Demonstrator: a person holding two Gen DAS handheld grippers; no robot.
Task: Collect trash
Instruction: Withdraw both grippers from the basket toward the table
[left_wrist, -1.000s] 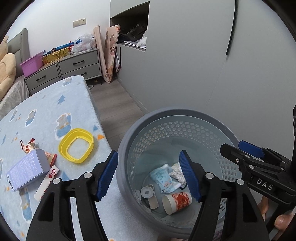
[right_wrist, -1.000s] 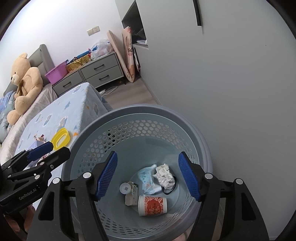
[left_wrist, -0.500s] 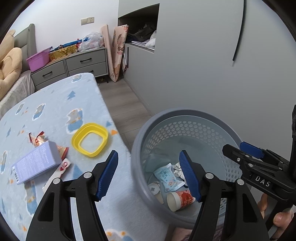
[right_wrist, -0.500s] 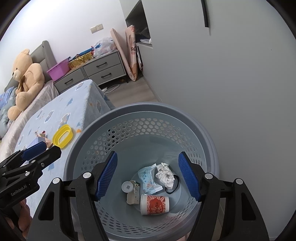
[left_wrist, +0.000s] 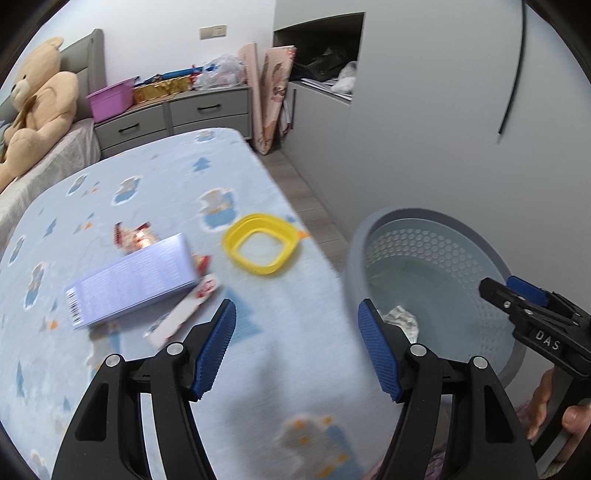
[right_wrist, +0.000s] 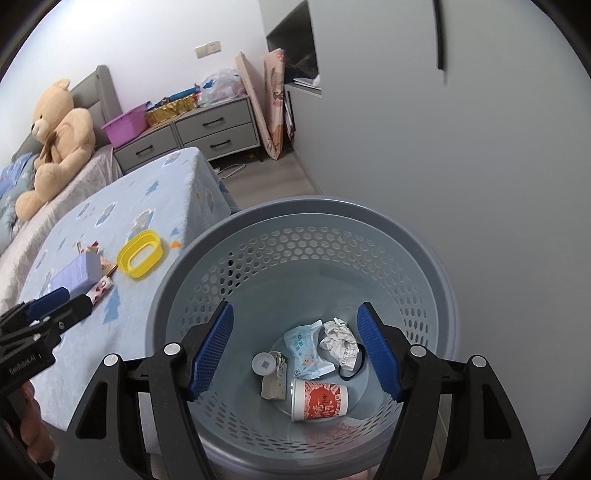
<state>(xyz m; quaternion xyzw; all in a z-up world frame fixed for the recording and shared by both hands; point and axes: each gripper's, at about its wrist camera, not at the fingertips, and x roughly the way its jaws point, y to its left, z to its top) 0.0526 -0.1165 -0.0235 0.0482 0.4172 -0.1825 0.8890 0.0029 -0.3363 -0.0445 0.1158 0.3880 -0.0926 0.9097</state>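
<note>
Blue pads, left claw (left_wrist: 297, 347): jaws stand wide, nothing between them; below the gap is only the blue printed bed cover (left_wrist: 155, 192).
Change, left view: a second ago this claw looked straight down into the grey basket (left_wrist: 436, 221); now the basket sits off to its right and the bed fills the view. Frame blurred, so the claw is in transit.
Right claw (right_wrist: 295, 349): jaws wide and empty, hanging over the basket mouth; its view has barely shifted.
Already binned: red paper cup (right_wrist: 319, 400), crumpled paper (right_wrist: 338, 341), blue wrapper (right_wrist: 304, 349), white round lid (right_wrist: 264, 363), all on the basket floor below the right claw.
Left on the bed: lilac box (left_wrist: 131, 282) ahead and left of the left claw; white-and-red packet (left_wrist: 181, 319) just ahead of its left pad, part under the box; red snack wrapper (left_wrist: 135, 234) beyond the box; yellow square ring (left_wrist: 260, 243) ahead, near the bed edge.
Reading: drop-off done, left claw heading for the next pickup; packet or box likely first.
Risk: packet lies flat on soft fabric, hard to pinch cleanly.
</note>
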